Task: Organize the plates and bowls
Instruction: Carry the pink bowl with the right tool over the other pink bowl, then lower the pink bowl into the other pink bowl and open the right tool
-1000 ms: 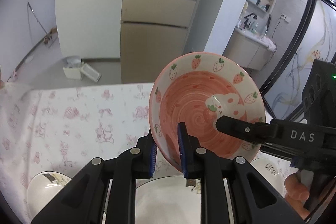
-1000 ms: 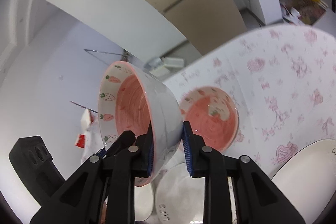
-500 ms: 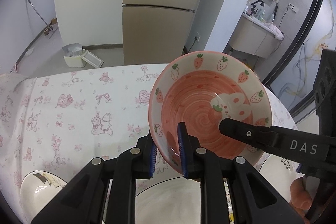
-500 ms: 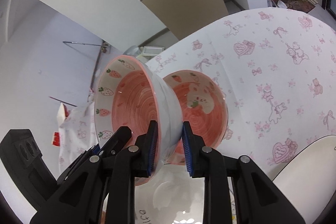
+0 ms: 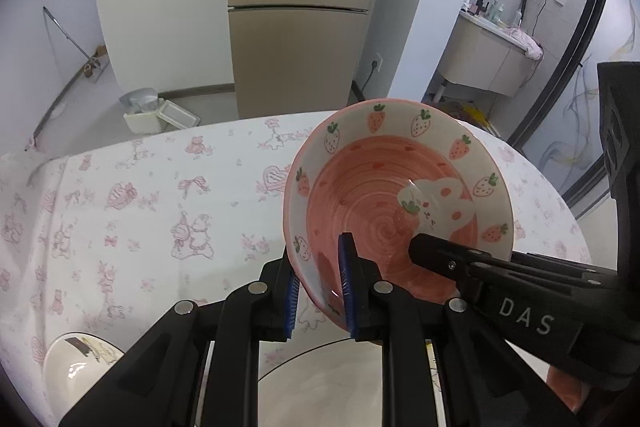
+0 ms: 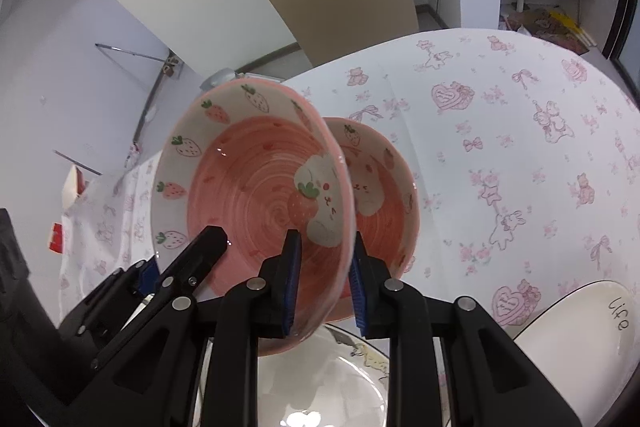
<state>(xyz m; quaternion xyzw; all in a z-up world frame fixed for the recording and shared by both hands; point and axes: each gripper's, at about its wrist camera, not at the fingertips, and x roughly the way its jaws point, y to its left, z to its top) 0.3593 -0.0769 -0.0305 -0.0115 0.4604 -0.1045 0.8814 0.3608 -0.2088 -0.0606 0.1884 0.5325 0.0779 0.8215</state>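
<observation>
The bowl (image 5: 400, 203) sits centre frame, tilted, above a white plate (image 5: 320, 387). The left hand-held gripper (image 5: 320, 287) and right hand-held gripper (image 6: 324, 283) each pinch its rim. A second bowl (image 6: 384, 187) seems to lie behind. Lower level; glazed ceramic slips. The desk (image 5: 140, 187) wears printed cloth.

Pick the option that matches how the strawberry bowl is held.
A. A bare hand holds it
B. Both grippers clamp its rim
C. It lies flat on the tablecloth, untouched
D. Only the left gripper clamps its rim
B: the left gripper and the right gripper each pinch the rim of the tilted strawberry bowl.
</observation>
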